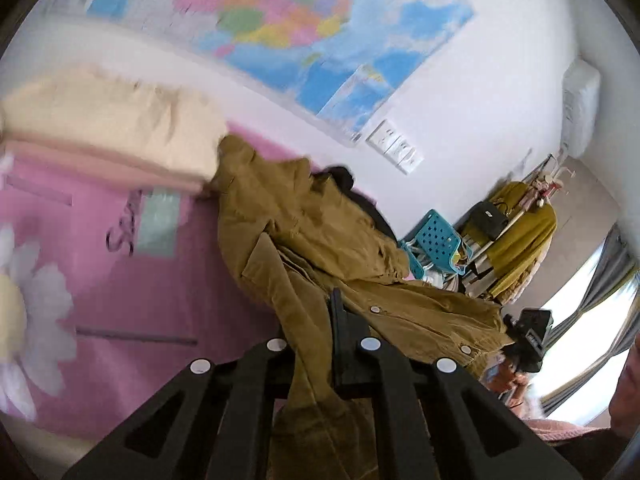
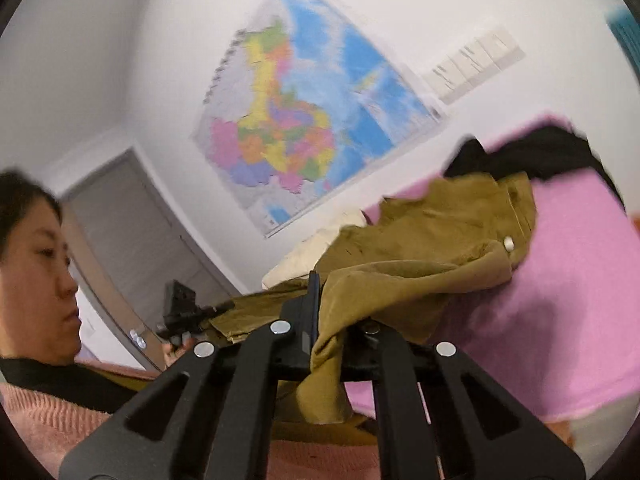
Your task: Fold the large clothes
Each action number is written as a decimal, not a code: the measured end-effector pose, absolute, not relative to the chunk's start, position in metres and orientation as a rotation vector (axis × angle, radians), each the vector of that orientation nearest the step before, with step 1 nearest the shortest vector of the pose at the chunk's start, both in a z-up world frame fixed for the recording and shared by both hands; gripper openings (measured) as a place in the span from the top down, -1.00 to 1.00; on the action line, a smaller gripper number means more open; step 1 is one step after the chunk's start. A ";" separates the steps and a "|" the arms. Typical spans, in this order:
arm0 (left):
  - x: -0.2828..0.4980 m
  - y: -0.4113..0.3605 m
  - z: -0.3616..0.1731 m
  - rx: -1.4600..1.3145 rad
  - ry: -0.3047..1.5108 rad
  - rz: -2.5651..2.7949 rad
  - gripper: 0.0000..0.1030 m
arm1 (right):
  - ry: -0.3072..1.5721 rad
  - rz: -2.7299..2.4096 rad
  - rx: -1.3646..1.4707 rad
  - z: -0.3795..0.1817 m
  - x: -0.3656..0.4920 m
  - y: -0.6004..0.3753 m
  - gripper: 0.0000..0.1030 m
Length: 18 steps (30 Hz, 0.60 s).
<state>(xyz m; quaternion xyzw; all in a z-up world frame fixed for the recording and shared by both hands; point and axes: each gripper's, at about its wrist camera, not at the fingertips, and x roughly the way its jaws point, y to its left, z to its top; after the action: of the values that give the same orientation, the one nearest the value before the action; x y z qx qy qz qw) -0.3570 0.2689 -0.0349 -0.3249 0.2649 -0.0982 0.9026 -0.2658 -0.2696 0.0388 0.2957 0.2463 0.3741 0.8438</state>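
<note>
A mustard-brown corduroy jacket (image 1: 312,240) with white snap buttons lies rumpled on a pink bedsheet (image 1: 120,288). My left gripper (image 1: 320,344) is shut on a fold of the jacket, cloth draping down between its fingers. The right gripper shows at the far right of the left wrist view (image 1: 528,340), holding the jacket's other end. In the right wrist view the jacket (image 2: 420,240) stretches across the pink sheet (image 2: 560,280), and my right gripper (image 2: 332,328) is shut on its edge. The left gripper (image 2: 184,312) appears at the left there.
A black garment (image 2: 540,156) lies behind the jacket. A cream pillow (image 1: 112,120) sits at the bed's head. A map (image 2: 304,112) hangs on the wall. A clothes rack (image 1: 520,236) and blue stool (image 1: 436,236) stand beside the bed. The person (image 2: 36,264) is close by.
</note>
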 end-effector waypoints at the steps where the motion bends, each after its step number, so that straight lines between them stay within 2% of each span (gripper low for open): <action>1: -0.355 0.270 -0.041 -0.683 0.568 -0.199 0.90 | 0.534 0.778 0.639 0.032 -0.264 -0.270 0.90; 6: -0.345 0.276 -0.058 -0.709 0.620 -0.183 0.91 | 0.547 0.781 0.651 0.028 -0.253 -0.262 0.90; 18: -0.310 0.284 -0.011 -0.604 0.633 -0.149 0.88 | 0.511 0.737 0.659 0.057 -0.201 -0.268 0.89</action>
<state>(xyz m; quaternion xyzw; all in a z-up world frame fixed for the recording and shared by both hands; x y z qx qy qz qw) -0.3102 0.2845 -0.0115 -0.2924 0.3063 -0.0723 0.9030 -0.2010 -0.2679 0.0566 0.3128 0.2426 0.3498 0.8491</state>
